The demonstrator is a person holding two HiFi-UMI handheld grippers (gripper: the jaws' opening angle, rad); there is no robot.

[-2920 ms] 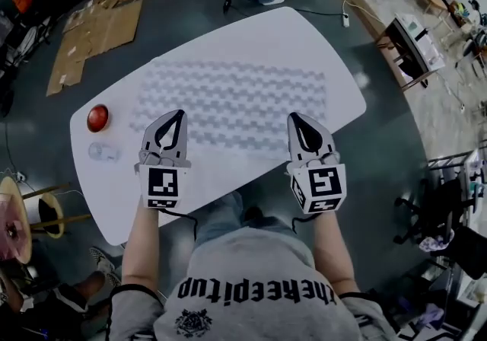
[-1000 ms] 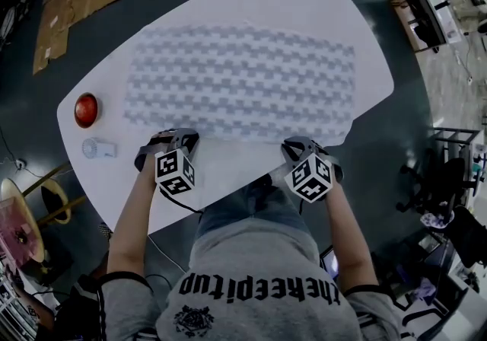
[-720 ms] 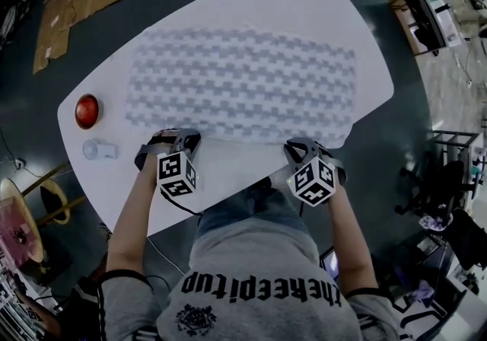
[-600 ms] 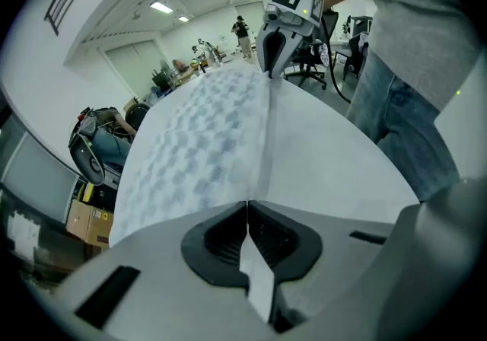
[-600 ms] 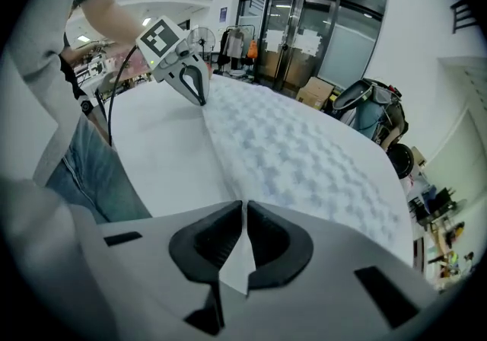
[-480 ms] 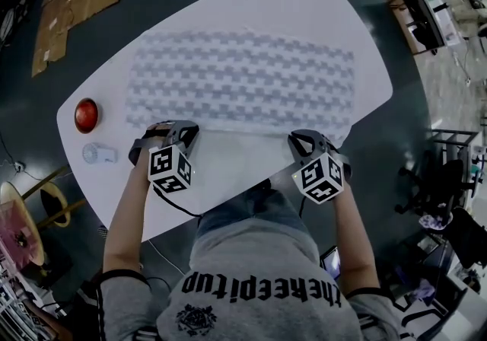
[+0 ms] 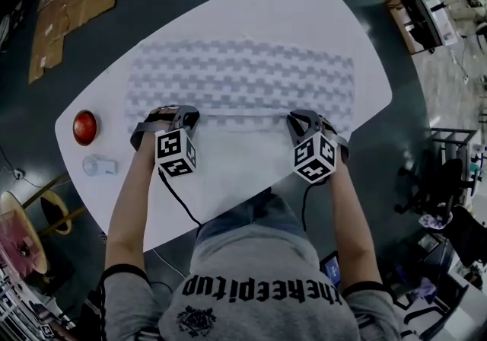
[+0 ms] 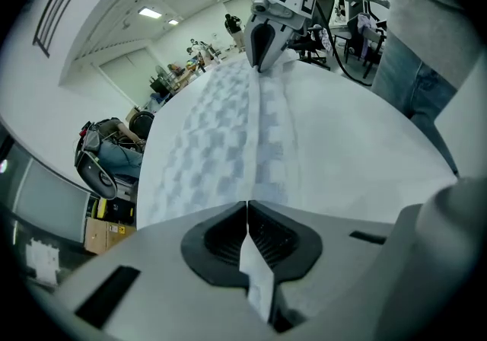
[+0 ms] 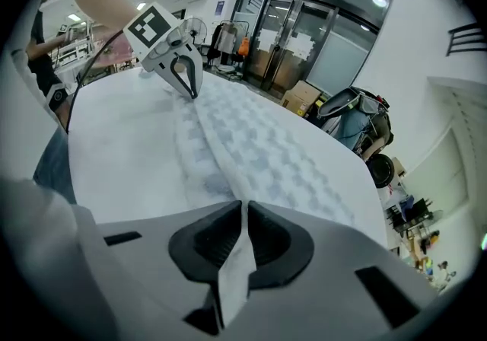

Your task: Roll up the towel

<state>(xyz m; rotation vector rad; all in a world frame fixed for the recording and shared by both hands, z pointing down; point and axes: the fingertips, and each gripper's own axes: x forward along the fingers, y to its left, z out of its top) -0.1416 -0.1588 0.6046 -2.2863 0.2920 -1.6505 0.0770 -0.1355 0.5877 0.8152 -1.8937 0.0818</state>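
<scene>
A grey-and-white checkered towel (image 7: 243,77) lies spread across the white table (image 7: 304,4). Its near long edge is lifted and folded back over the rest. My left gripper (image 7: 173,115) is shut on that edge near the towel's left end. In the left gripper view, a strip of cloth is pinched between the pads of the left gripper (image 8: 247,210). My right gripper (image 7: 303,120) is shut on the same edge near the right end, and cloth shows between the jaws of the right gripper (image 9: 243,214) in its own view. The fold (image 9: 209,141) runs straight between the two grippers.
A red round button (image 7: 84,125) and a small clear object (image 7: 99,167) sit on the table left of the towel. The table's near edge is at the person's legs. Flat cardboard (image 7: 68,4) lies on the floor far left, and a stool (image 7: 23,233) stands near left.
Both grippers have moved away from the person, carrying the towel's near edge up and over the cloth. More bare table shows in front of the towel.
</scene>
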